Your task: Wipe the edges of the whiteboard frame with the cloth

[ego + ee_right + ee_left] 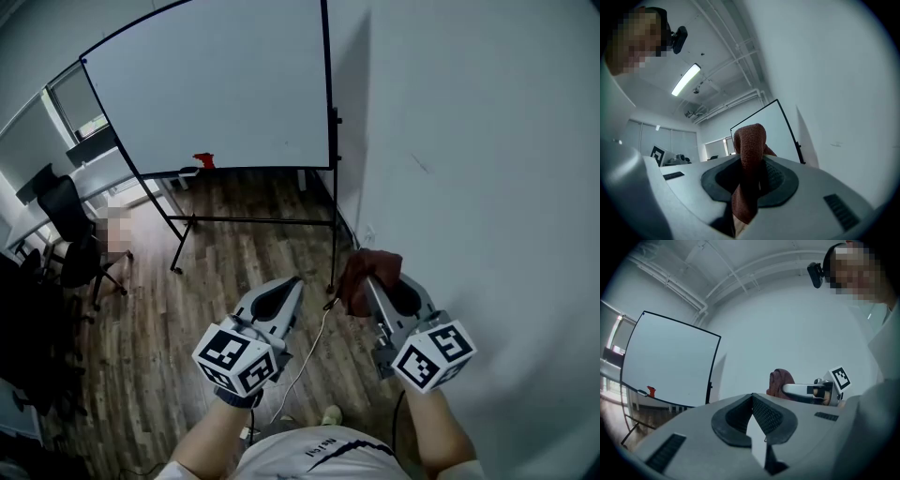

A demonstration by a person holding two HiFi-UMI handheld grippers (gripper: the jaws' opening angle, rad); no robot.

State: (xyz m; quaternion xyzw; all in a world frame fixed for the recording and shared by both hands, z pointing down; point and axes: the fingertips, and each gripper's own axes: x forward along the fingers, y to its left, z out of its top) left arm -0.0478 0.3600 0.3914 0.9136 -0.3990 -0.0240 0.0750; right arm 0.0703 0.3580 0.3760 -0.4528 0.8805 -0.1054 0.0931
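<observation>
Your right gripper (pixel 380 289) is clamped on the cloth (pixel 364 279), low and right of centre in the head view. The right gripper view shows the reddish-brown cloth pinched between the two pads, with a rounded wad standing up past the tips and a tail hanging down behind. Your left gripper (pixel 289 289) sits beside it at lower centre, its jaws closed together with nothing between them.

The whiteboard (pixel 216 84) fills the upper centre of the head view, well apart from both grippers. It stands on a dark stand on the wooden floor (pixel 234 262), with its right frame edge (pixel 326 94) near the wall (pixel 487 141). A small red object (pixel 203 160) sits on the bottom edge; it is too small to tell what it is.

No wiping contact has been made yet, so the approach comes first.

The cloth looks soft, light and limp, so it will fold over and not push back. The hold near its middle looks sound. Lead with the wad beyond the tips so the hard jaws stay off the frame. The frame is thin and rigid, and the stand may sit on castors, though they are hard to make out. Press lightly, or the board may roll or sway.
</observation>
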